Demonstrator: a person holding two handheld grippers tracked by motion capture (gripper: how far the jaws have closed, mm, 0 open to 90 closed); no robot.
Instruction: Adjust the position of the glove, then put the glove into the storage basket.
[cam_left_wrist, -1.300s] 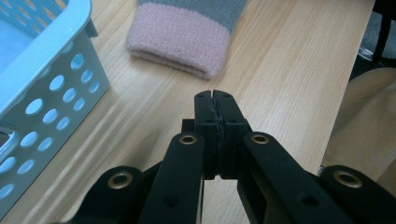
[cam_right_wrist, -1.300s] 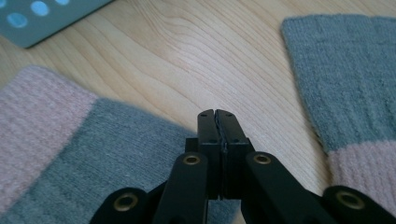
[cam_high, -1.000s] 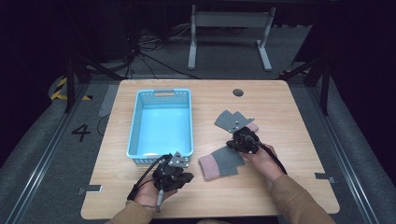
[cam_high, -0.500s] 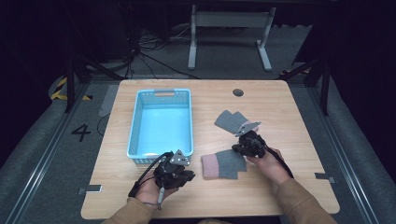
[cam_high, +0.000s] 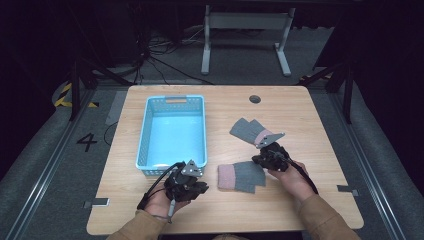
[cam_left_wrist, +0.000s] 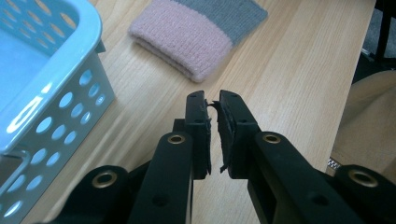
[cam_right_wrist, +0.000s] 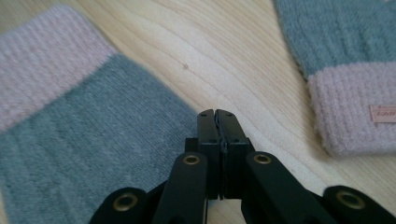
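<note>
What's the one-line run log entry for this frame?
left gripper: fingers just parting, nothing between | right gripper: shut, empty, between near glove and far glove | basket: no gloves inside

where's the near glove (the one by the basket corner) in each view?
High view: near glove lies low centre, between the left gripper and the right gripper.
Left gripper view: top centre, pink cuff nearest, right of the basket.
Right gripper view: left half, pink cuff at upper left.
Shared landmark: its pink cuff.
</note>
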